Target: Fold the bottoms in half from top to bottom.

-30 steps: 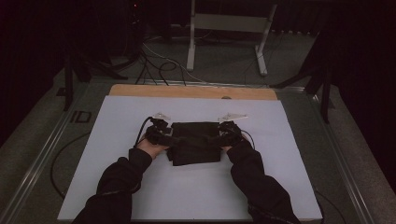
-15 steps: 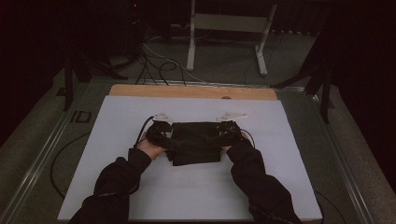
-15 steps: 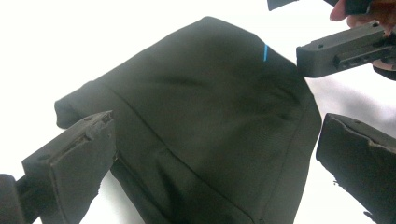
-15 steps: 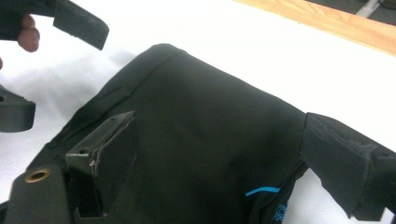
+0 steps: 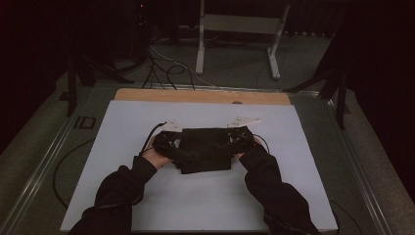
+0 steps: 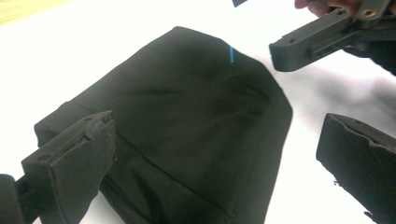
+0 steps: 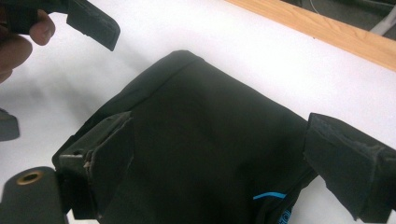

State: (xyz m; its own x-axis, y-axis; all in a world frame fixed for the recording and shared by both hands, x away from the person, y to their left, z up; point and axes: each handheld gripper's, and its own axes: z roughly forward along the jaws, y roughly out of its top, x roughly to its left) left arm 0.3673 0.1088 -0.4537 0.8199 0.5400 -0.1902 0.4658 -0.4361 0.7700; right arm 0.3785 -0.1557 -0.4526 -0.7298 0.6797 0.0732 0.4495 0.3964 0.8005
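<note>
Your folded black cloth garment (image 5: 205, 149) lies mid-tabletop (image 5: 122, 196). Your left gripper (image 6: 215, 154) has just spread its fingers; the right gripper (image 7: 219, 163) gapes too. Its view shows a blue mark (image 7: 268, 195).

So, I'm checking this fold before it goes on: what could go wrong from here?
The left gripper has just been opening; its jaws stand wide over the folded black garment without pressing it, so the fold may spring loose. The right gripper also straddles the cloth with its jaws apart, and lifting away could snag and drag a layer. The near edge already looks uneven on the white mat.
</note>
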